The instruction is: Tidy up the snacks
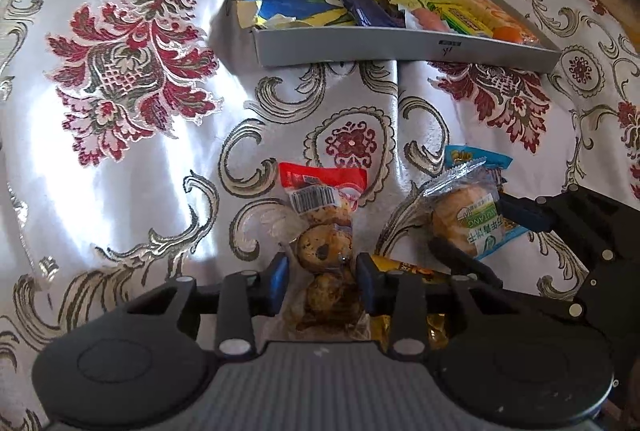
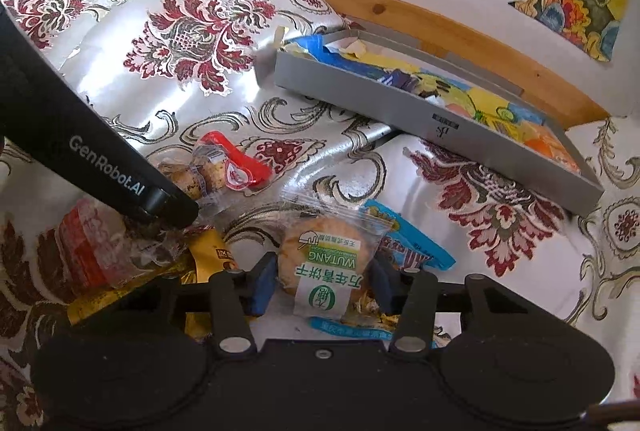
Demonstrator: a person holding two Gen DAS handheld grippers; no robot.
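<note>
A shallow grey cardboard tray sits near the far edge of a table draped in shiny silver cloth with red floral brocade. Inside lie torn coloured paper, a dark blue wrapper and orange and yellow packets. Nearer, the left gripper has its blue-padded jaws spread around a clear cookie bag with a red top. The right gripper brackets a round biscuit packet, green-labelled; whether it pinches, I cannot tell.
</note>
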